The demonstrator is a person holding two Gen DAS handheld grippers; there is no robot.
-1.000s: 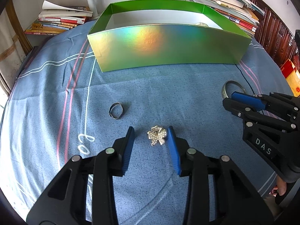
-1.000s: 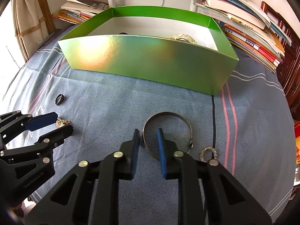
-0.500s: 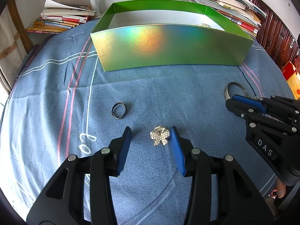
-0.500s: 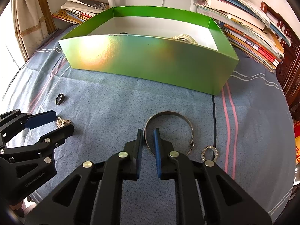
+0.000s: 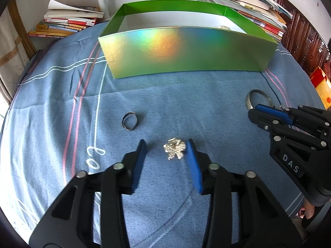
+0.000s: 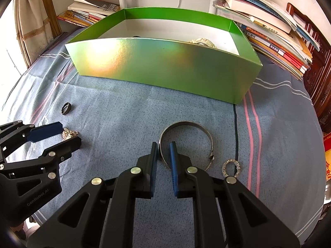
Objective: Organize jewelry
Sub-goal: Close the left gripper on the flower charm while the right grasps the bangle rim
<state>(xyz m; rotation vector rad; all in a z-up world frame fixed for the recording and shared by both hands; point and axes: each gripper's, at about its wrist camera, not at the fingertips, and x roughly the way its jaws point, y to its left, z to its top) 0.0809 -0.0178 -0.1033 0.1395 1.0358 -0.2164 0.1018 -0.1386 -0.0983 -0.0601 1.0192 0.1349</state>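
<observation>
**Helper:** While both hands hover low over the blue cloth (image 5: 206, 103), what are you gripping?

**Me:** Nothing yet. My left gripper (image 5: 166, 152) has just been closing around the sparkly brooch (image 5: 174, 150); its right pad touches it, the left stands clear. My right gripper (image 6: 164, 154) has narrowed to a slit astride the silver bangle (image 6: 186, 143), whose band passes between the pads; I judge no firm pinch.

**Helper:** What else is near?

**Me:** From the brooch, a dark ring (image 5: 130, 121) lies at ten o'clock and the green box (image 5: 186, 49) at twelve. A small beaded ring (image 6: 231, 167) sits just beside the bangle, at four o'clock.

**Helper:** Next?

**Me:** Probably finish both squeezes, lift gently, carry over the box wall.
</observation>
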